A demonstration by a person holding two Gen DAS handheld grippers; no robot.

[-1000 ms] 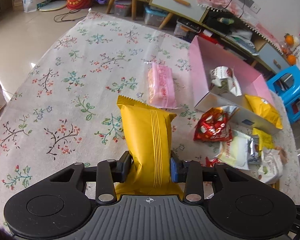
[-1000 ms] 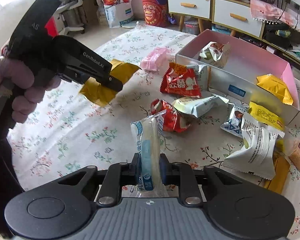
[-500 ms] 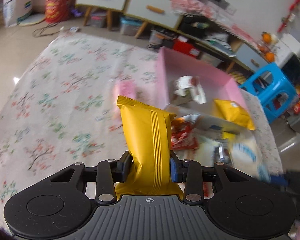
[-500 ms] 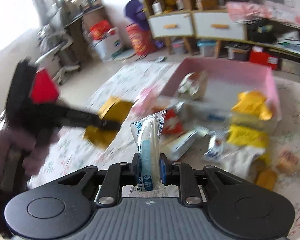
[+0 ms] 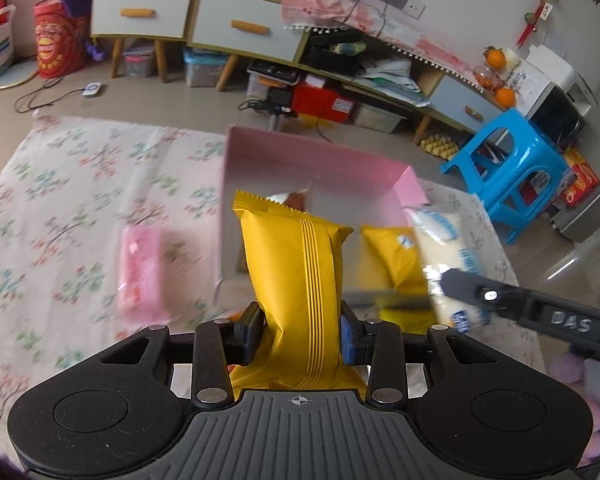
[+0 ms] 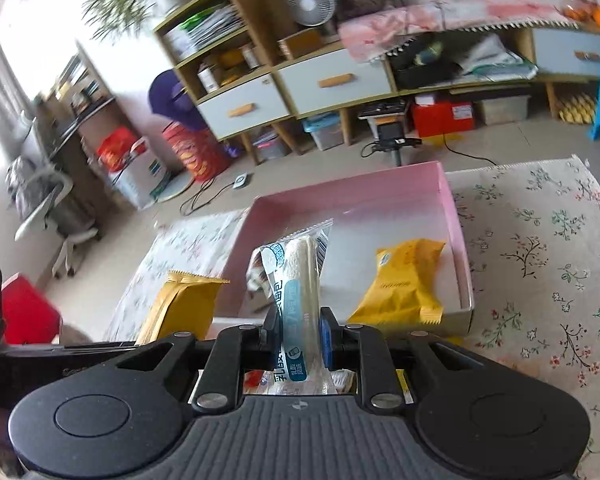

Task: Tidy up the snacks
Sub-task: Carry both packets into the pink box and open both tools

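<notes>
As I look along my left gripper, its two black fingers are clamped on a tall yellow foil snack packet, which stands upright between them. Beyond it lies an open pink cardboard box on a floral tablecloth. A second yellow packet lies inside the box, and a blurred pink wrapped snack lies on the cloth left of the box. My right gripper reaches in from the right, pinching a clear white-and-blue wrapper.

From my right gripper, the fingers are pressed tight on that clear wrapper with a white stick inside, held upright over the near edge of the pink box. The yellow packet in the box sits by its right wall. The left gripper's packet shows at lower left.
</notes>
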